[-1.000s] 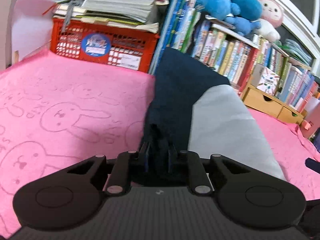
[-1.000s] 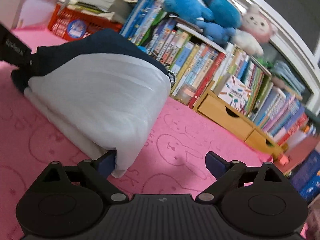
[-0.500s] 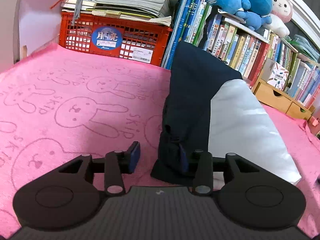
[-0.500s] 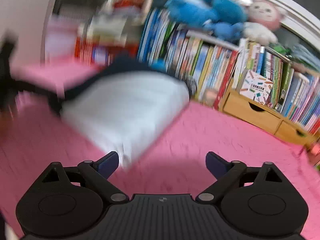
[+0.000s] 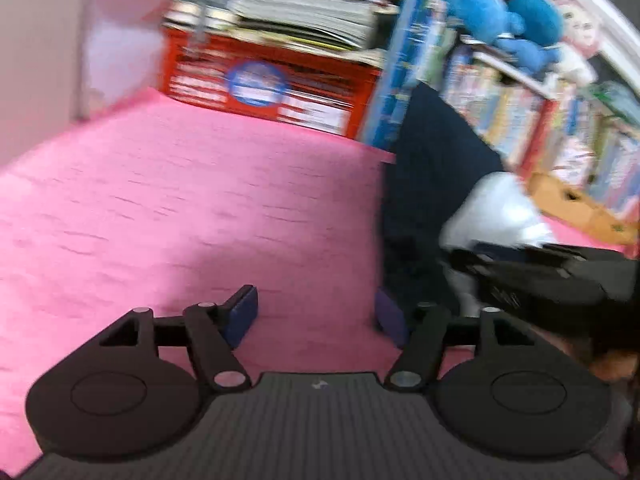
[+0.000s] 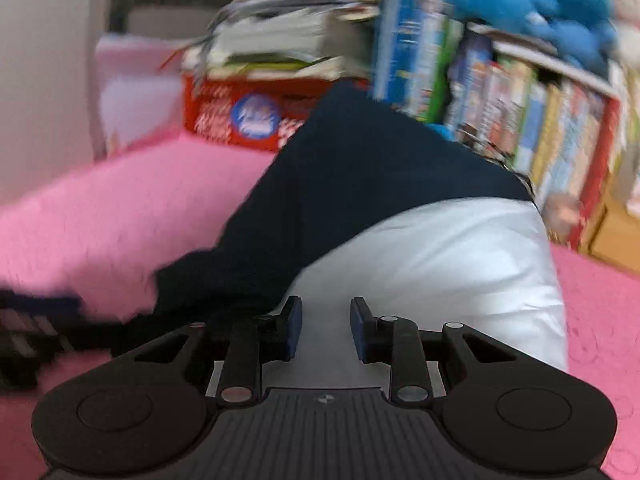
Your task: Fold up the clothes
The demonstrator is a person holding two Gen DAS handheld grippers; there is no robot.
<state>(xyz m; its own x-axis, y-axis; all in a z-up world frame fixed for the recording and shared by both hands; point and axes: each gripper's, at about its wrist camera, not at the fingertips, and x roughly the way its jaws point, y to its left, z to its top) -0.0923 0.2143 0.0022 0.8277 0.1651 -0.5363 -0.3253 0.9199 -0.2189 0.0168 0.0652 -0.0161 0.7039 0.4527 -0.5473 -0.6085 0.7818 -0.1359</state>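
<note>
The garment (image 6: 400, 208), navy above and white below, lies as a thick folded bundle on the pink rabbit-print cloth (image 5: 180, 208) that covers the surface — whether a bed or a bench lies under it, the views do not tell; its far end reaches the back edge, against the row of books (image 6: 520, 120) and near the red crate (image 5: 272, 80) at the back left corner.

By its shape the folding looks well along: the layers are stacked and the white part is rounded over into a compact block; what may be left is a last tuck, a squaring of the near navy corner, or a move to a resting place — none of that can be settled from these blurred views.

The left gripper (image 5: 316, 312) has its jaws opening with nothing between them; only pink cloth shows in the gap, and the bundle's navy edge sits just beside the right-hand jaw, apparently not pressed.

The right gripper (image 6: 325, 326) has its jaws closing over the near edge of the white part; the gap is narrow and white fabric shows in it, but the pads do not visibly pinch it yet; in the left wrist view this gripper appears as a dark blur at the white end of the bundle.
</note>
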